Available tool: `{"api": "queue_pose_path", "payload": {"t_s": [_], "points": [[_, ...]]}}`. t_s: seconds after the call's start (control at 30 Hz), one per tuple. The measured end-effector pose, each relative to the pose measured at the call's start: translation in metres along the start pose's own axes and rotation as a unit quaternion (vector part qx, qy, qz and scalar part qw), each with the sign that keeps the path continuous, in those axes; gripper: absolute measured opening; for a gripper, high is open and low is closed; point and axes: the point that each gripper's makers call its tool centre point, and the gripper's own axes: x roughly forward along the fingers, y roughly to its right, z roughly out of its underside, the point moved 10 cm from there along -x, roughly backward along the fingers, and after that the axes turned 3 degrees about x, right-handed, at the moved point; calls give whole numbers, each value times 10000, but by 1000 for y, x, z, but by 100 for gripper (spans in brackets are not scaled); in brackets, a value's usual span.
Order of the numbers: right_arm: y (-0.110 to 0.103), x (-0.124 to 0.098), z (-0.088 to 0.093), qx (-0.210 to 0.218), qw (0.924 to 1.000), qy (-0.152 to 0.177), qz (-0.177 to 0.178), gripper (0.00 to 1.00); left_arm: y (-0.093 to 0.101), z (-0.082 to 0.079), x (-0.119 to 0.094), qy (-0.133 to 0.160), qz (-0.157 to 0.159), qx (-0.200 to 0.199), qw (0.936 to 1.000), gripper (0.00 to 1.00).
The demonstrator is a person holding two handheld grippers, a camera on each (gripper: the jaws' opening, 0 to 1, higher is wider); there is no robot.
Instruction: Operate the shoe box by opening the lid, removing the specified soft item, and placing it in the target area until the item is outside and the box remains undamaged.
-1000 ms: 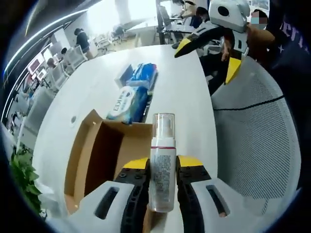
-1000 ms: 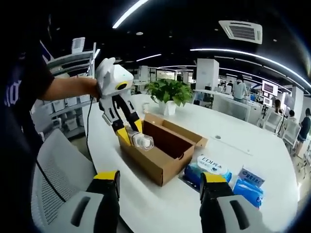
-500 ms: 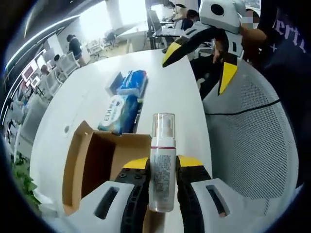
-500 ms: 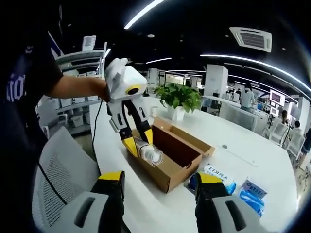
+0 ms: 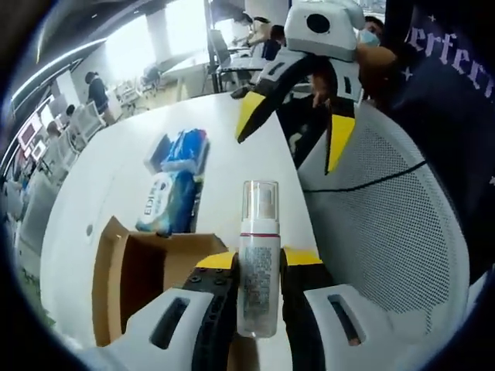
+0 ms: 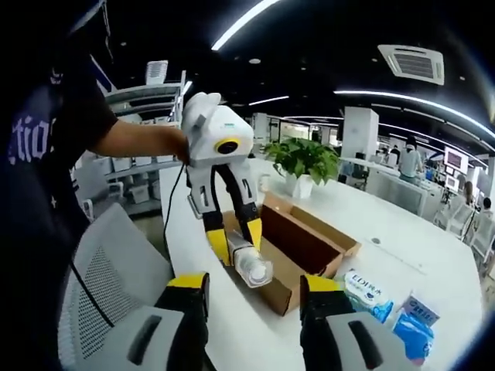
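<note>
Pump bottle (image 5: 258, 263) clamped in left gripper (image 5: 258, 267), long axis along jaws, cap fwd, above open cardboard box (image 5: 135, 282) edge on white table (image 5: 232, 166), office bkgd; right gripper (image 6: 254, 287) jaws apart, empty.

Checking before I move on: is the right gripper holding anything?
No, the right gripper is open with nothing between its fingers; the left gripper holds the pump bottle.
</note>
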Motion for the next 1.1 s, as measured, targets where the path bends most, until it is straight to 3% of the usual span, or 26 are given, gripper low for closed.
{"api": "queue_pose_path", "payload": {"t_s": [0.53, 0.83, 0.9, 1.1], "points": [[-10, 5, -4, -82, 9989, 42, -467, 25, 10, -16, 0, 599, 429, 362, 9966, 20], [-13, 3, -2, -138, 9985, 23, -525, 18, 15, -21, 2, 805, 587, 686, 9927, 20], [-14, 3, -4, -38, 9982, 146, -584, 17, 16, -22, 2, 838, 615, 775, 9916, 20], [-14, 2, -3, -210, 9982, -6, -557, 17, 15, -23, 5, 839, 615, 861, 9908, 20]]}}
